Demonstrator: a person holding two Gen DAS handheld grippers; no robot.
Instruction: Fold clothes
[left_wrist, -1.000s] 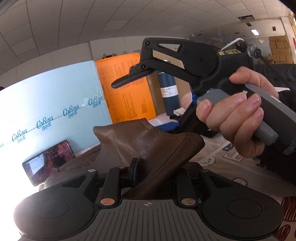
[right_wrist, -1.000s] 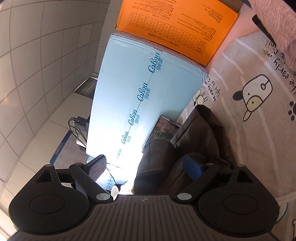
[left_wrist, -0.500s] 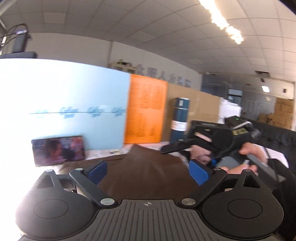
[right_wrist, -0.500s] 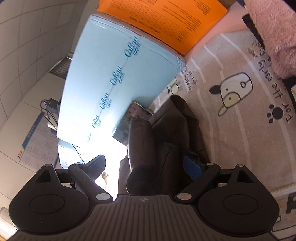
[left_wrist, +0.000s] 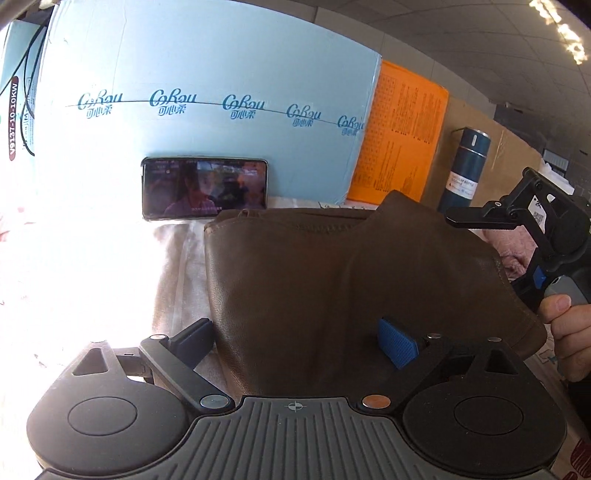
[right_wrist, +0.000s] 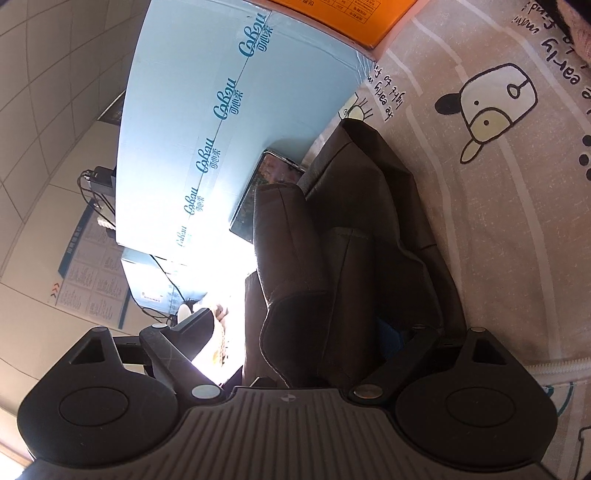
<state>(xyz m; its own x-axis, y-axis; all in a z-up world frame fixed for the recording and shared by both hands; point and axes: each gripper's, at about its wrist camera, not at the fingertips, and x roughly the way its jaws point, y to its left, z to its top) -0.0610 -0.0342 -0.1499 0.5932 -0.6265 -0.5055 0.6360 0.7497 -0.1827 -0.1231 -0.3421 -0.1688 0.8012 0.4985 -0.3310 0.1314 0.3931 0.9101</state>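
Note:
A brown leather-look garment (left_wrist: 332, 280) lies folded on a cartoon-print sheet (right_wrist: 498, 184). In the left wrist view my left gripper (left_wrist: 295, 339) is open, its fingers spread just above the garment's near edge, touching nothing. My right gripper shows at the right edge of that view (left_wrist: 532, 218), held in a hand beside the garment. In the right wrist view my right gripper (right_wrist: 295, 332) is open, tilted on its side, with the garment (right_wrist: 351, 229) bunched between and beyond its fingers; the right pad (right_wrist: 388, 336) is partly hidden by cloth.
A light blue carton (left_wrist: 207, 110) and an orange box (left_wrist: 402, 136) stand behind the garment. A phone (left_wrist: 205, 188) playing video leans on the carton. A dark blue bottle (left_wrist: 467, 166) stands at the back right. Pink fabric (left_wrist: 513, 247) lies to the right.
My left gripper was shut on the raised garment a second ago; it has let go and opened. The garment now lies lower and flatter. My right gripper stays open and has moved closer over it.

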